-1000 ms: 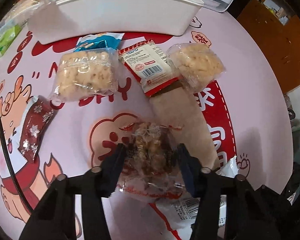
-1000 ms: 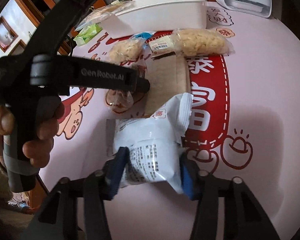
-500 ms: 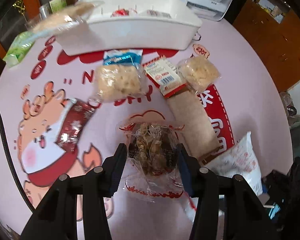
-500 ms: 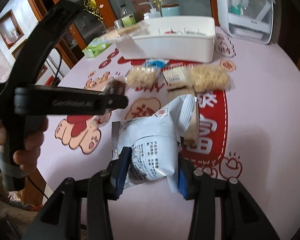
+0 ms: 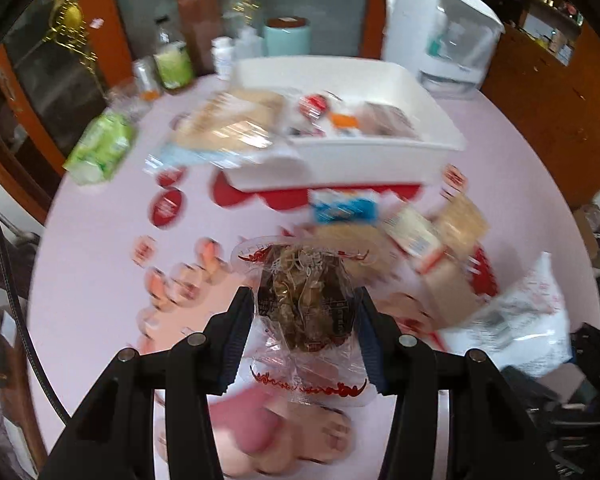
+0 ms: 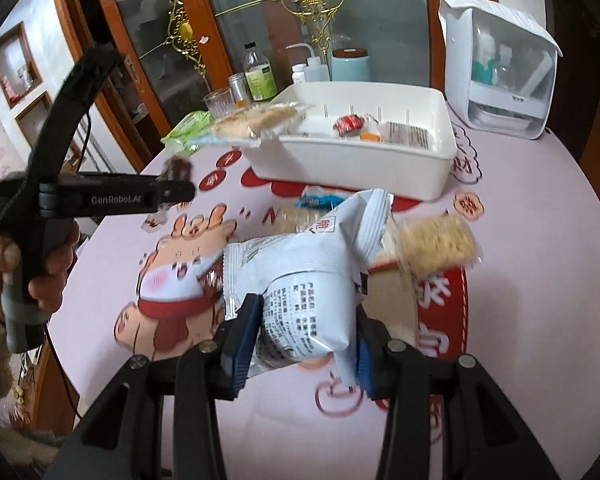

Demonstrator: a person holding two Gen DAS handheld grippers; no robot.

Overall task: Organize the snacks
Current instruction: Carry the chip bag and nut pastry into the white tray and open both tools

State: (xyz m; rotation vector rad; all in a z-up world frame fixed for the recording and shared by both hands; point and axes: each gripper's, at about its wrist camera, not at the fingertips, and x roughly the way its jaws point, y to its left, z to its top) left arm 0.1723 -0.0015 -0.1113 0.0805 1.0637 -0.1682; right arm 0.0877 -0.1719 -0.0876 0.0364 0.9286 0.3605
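My left gripper is shut on a clear-wrapped brown nut snack and holds it above the pink table. My right gripper is shut on a white snack bag, lifted off the table. The white bin stands at the back with several snacks inside; it also shows in the right wrist view. Rice-puff packs, a blue packet and a red-white packet lie in front of the bin. The left gripper shows at the left of the right wrist view.
A long clear pack leans on the bin's left rim. A green packet lies at the far left. Bottles and jars and a white appliance stand behind the bin. The round table's edge curves nearby.
Both grippers have risen and tilted up with their snacks; the bin's inside and the room behind have come into view. The left gripper has moved toward the bin.
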